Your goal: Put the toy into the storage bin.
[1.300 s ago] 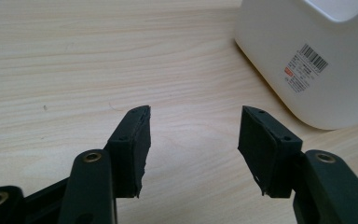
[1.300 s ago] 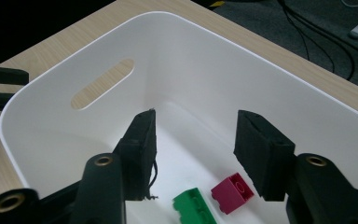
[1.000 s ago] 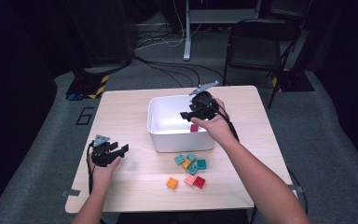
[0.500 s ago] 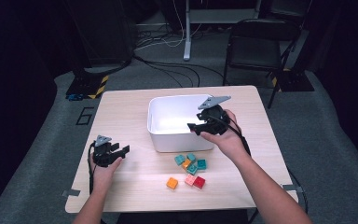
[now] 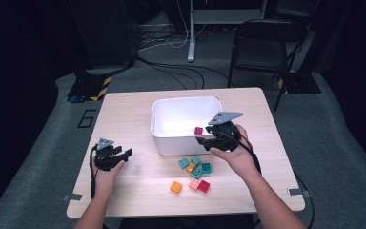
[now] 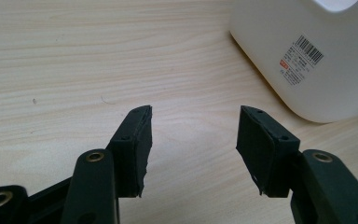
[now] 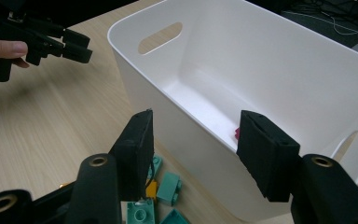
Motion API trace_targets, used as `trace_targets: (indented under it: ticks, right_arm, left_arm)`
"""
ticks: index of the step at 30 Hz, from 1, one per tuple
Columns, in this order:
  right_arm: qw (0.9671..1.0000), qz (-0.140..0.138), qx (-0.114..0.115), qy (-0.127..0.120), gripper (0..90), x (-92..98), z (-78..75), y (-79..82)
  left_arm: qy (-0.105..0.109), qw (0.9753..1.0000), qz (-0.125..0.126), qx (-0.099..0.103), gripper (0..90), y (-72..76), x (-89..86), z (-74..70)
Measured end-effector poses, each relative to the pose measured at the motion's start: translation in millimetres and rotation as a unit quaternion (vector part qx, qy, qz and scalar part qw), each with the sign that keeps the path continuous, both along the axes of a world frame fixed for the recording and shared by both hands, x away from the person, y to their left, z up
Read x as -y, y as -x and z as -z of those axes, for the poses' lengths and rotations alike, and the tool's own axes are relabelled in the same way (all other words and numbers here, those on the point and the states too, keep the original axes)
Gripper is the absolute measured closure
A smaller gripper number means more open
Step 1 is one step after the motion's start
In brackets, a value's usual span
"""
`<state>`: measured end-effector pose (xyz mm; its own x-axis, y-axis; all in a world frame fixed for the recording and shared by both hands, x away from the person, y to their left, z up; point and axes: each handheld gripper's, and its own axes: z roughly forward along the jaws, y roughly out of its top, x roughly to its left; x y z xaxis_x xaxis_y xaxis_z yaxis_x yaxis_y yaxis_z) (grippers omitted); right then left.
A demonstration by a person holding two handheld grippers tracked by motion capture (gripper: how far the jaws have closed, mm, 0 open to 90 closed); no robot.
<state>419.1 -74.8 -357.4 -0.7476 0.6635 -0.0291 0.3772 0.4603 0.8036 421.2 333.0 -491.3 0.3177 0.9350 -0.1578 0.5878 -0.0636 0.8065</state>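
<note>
A dark room with cables on a grey floor and a black folding chair [image 5: 267, 45] lay behind the pale wooden surface [image 5: 128, 112].

The right gripper [image 5: 213, 141] hovered at the near right corner of the white bin [image 5: 171, 138], its jaws apart and holding nothing; in the right gripper view [image 7: 193, 154] they straddled the bin's near wall. A magenta block [image 5: 198, 130] lay on the bin's floor by that corner, partly hidden behind one jaw in the right gripper view [image 7: 237, 133].

Just in front of the bin, on the surface, lay a loose cluster of blocks: teal ones [image 5: 196, 165], a yellow one among them, an orange block [image 5: 175, 187] and a red block [image 5: 203, 186] nearer the person's edge.

The left gripper [image 5: 124, 153] rested well apart to the left, held low over the surface near its left edge, jaws apart and empty [image 6: 193, 140]. Bare wood lay open between it and the bin, and along the far and right sides of the bin.

A sticker [image 6: 301, 59] on the bin's outer wall carried a barcode, a small red mark and fine print too small to read.
</note>
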Motion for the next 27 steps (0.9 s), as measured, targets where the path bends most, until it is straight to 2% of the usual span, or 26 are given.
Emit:
trace_targets:
  ticks: [5,12,21,27]
  right_arm:
    - [1.0000,-0.003,-0.005,-0.007,45.0,2.8,7.6,7.7]
    - [0.9998,-0.002,-0.021,-0.002,45.7,9.5,26.0,18.5]
    - [0.9995,0.010,-0.026,-0.013,45.4,17.9,50.5,23.6]
    - [0.9992,0.019,-0.034,-0.008,45.0,22.1,65.0,23.0]
  left_arm:
    - [-0.001,1.0000,0.000,0.001,45.0,0.3,0.1,-0.4]
    - [-0.002,1.0000,0.001,0.000,45.2,0.1,0.6,-0.1]
    - [-0.005,1.0000,0.000,0.002,46.2,0.1,1.4,0.0]
    - [-0.002,1.0000,-0.001,0.002,45.9,0.4,0.7,-0.2]
